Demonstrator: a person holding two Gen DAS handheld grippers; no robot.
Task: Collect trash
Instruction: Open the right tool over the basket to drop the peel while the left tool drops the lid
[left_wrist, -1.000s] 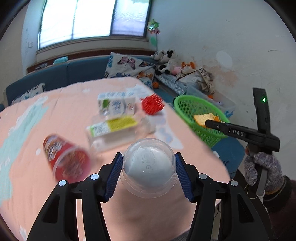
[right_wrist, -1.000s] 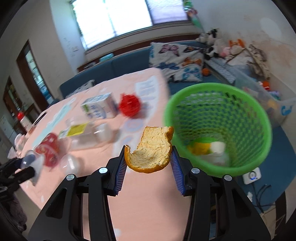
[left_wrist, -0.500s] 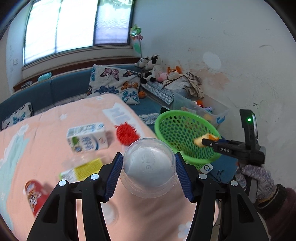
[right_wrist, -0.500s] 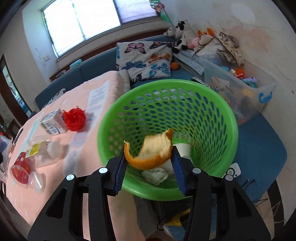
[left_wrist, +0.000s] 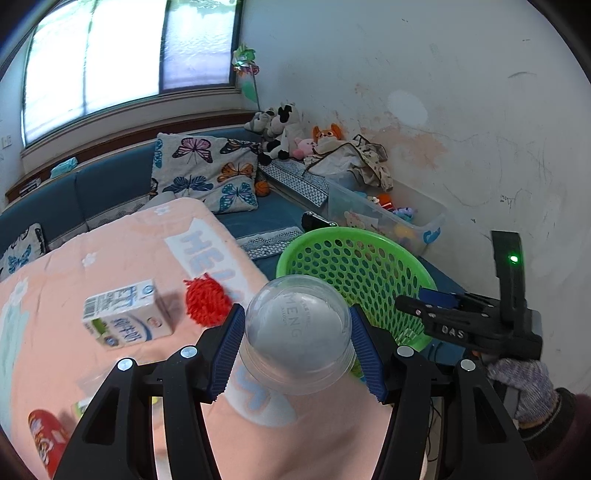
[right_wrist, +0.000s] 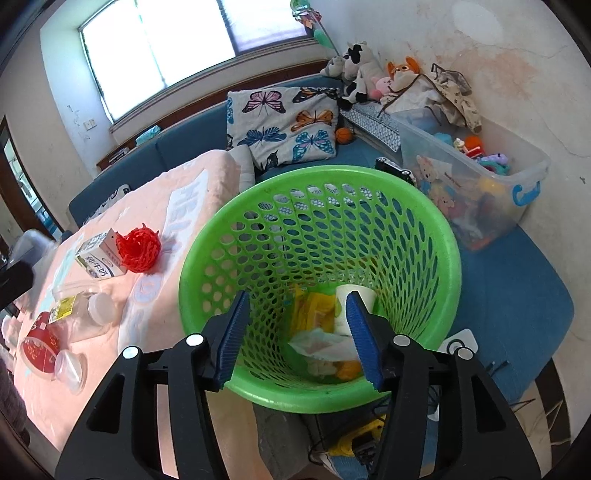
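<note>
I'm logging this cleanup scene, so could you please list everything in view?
Basket: one, green, beside the table, trash inside.
Milk carton: one, white, on the table.
Mesh ball: one, red, beside the carton.
Bottle: one, clear, lying on the table.
Red cup: one, on its side.
Storage bin: one, clear, toys inside.
Butterfly pillow: one, on the blue sofa.
Left gripper: shut on a clear plastic cup.
Right gripper: over the basket, jaws opening, nothing between.

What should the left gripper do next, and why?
Probably carry the clear cup on over the green basket and let go. The left gripper grips it just short of the rim, while the right gripper hangs empty over the basket, jaws opening.
</note>
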